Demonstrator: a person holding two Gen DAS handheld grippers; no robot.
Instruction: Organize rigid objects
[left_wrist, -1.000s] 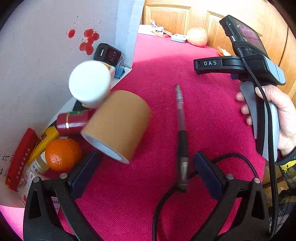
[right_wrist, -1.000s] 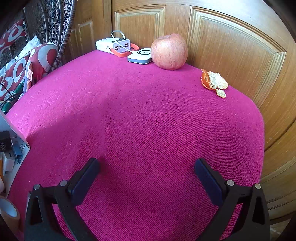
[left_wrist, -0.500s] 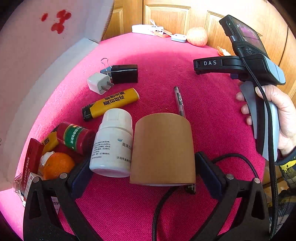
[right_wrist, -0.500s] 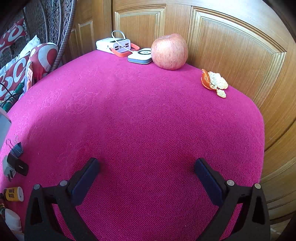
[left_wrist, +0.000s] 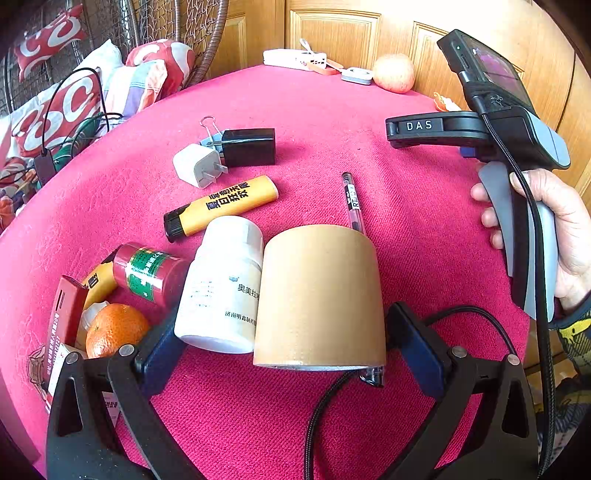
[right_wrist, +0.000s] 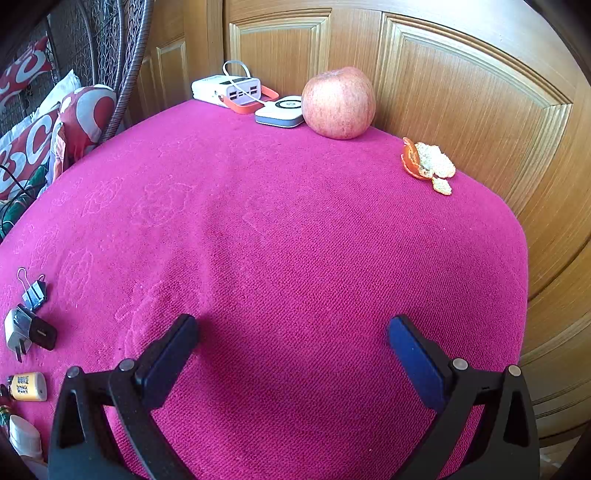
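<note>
In the left wrist view a brown tape roll (left_wrist: 319, 295) and a white pill bottle (left_wrist: 221, 282) lie on the pink cloth between the fingers of my open left gripper (left_wrist: 284, 339). A pen (left_wrist: 352, 201) lies partly under the roll. A yellow lighter (left_wrist: 221, 205), white plug (left_wrist: 195, 170), black charger (left_wrist: 249, 146), binder clip (left_wrist: 207, 123), red can (left_wrist: 149, 275) and orange (left_wrist: 114, 328) lie to the left. My right gripper (right_wrist: 291, 350) is open and empty over bare cloth; it also shows in the left wrist view (left_wrist: 476, 127).
An apple (right_wrist: 338, 103), a white power bank (right_wrist: 231, 90), a small white device (right_wrist: 280, 110) and orange peel (right_wrist: 428, 164) sit at the far edge by wooden doors. Cushions and a wicker chair (left_wrist: 74, 92) are at the left. A red box (left_wrist: 61, 325) lies near the orange.
The white box that had tipped the objects out has lifted away out of view. The tape roll and pill bottle have rolled to rest between my left fingers. The right gripper has not moved.
</note>
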